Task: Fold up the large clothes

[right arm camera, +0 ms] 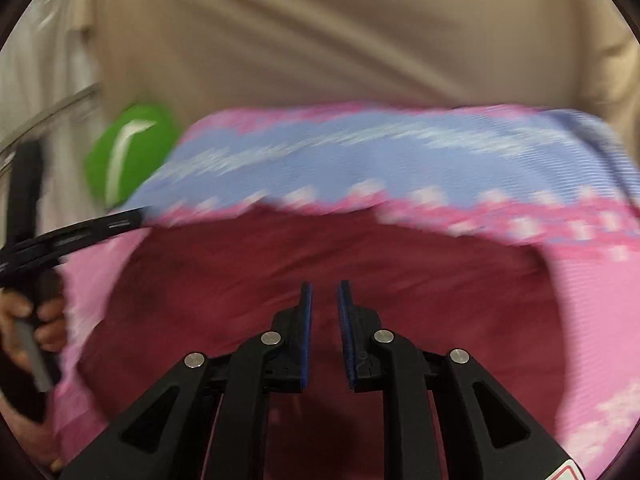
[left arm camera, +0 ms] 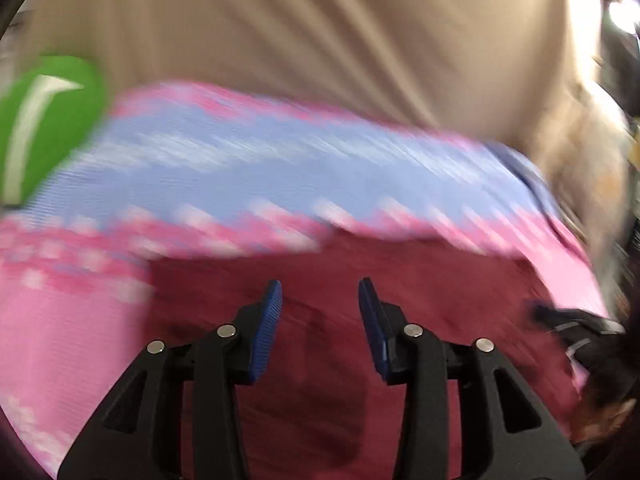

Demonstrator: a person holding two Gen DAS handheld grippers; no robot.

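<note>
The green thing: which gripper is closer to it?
Left, probably. The green thing sits at the far left. In the right view the left gripper reaches almost to it, while the right gripper hovers over dark red cloth.

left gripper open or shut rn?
Open. The left gripper shows a clear gap between its blue pads, nothing between them, over the maroon garment.

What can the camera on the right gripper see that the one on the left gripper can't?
Only the right wrist view shows the person's left hand holding the left gripper's handle, and the right gripper, nearly closed but empty. Only the left wrist view shows the left gripper, wide open, and a bright lamp. Both show the maroon garment, the pink and blue cloth, the green item and the beige sheet.
</note>
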